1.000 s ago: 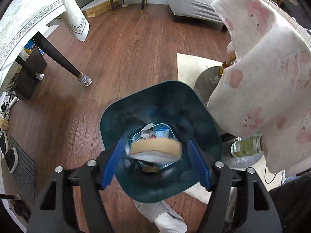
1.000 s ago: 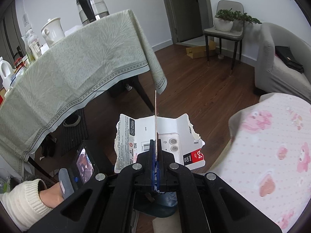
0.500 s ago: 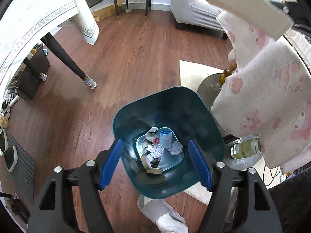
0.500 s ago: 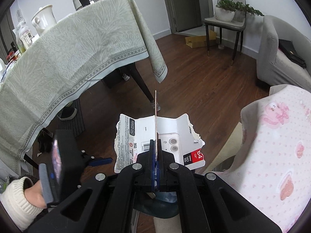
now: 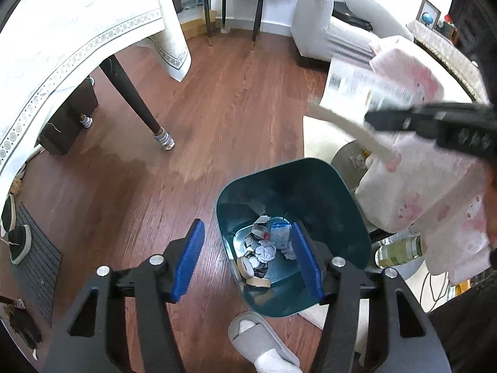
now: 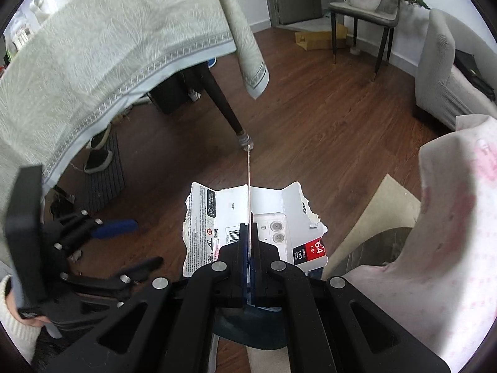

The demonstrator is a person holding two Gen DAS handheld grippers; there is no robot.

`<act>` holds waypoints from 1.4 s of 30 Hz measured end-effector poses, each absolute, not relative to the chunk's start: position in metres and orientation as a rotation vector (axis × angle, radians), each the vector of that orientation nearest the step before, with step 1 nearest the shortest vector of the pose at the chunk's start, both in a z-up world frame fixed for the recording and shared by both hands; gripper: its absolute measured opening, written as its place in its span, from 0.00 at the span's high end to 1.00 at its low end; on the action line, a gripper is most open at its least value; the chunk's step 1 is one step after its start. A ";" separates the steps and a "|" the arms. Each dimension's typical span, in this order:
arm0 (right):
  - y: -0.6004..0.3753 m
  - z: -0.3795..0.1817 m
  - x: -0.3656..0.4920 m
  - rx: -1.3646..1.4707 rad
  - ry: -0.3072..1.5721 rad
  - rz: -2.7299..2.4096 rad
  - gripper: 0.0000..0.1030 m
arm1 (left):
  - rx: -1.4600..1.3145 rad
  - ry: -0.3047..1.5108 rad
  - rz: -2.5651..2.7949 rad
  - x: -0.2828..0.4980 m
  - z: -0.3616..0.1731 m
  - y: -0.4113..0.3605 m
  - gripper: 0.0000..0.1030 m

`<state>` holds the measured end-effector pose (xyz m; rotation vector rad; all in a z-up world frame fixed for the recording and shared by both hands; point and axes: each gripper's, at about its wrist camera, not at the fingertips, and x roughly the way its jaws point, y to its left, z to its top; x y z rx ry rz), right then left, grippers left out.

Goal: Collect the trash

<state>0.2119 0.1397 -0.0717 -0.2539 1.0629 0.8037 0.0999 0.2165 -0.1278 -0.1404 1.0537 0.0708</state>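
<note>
A dark teal trash bin (image 5: 348,205) stands on the wood floor, holding crumpled paper, tape rolls and scraps (image 5: 264,251). My left gripper (image 5: 248,258) is open and empty, above the bin's near left rim. My right gripper (image 6: 248,233) is shut on a torn white cardboard package (image 6: 217,214) with printed labels. In the left wrist view the right gripper (image 5: 435,121) holds that package (image 5: 357,93) up high, to the right of and beyond the bin. The bin's rim (image 6: 248,332) shows just under the right gripper.
A table with a pale cloth (image 5: 62,37) and dark leg (image 5: 136,105) stands at the left. A pink-patterned cloth (image 5: 435,192) covers a low round table beside the bin, a glass bottle (image 5: 400,248) below it. A slippered foot (image 5: 261,342) is near the bin. Sofa and chair stand behind.
The tape roll that was between my left fingers has dropped into the bin. The left gripper has pulled back and left. The right gripper with the package has moved down toward the bin.
</note>
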 end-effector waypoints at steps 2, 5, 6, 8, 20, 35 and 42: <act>0.142 -0.078 0.211 -0.266 1.076 0.799 0.99 | -0.140 1.029 0.080 0.097 -0.122 0.220 0.44; 0.146 -0.086 0.210 -0.280 1.092 0.793 0.99 | -0.161 0.999 0.094 0.096 -0.112 0.227 0.46; 0.146 -0.089 0.209 -0.287 1.096 0.793 0.98 | -0.172 0.981 0.095 0.095 -0.107 0.229 0.47; 0.148 -0.094 0.207 -0.299 1.106 0.792 0.98 | -0.188 0.962 0.089 0.095 -0.099 0.231 0.52; 0.150 -0.142 0.190 -0.382 1.196 0.807 0.97 | -0.165 0.860 0.086 0.094 -0.062 0.217 0.60; 0.134 -0.141 0.165 -0.416 1.182 0.834 0.42 | -0.171 0.750 0.057 0.103 -0.018 0.193 0.60; 0.118 -0.100 0.161 -0.373 1.088 0.873 0.42 | -0.146 0.708 0.057 0.105 0.004 0.178 0.60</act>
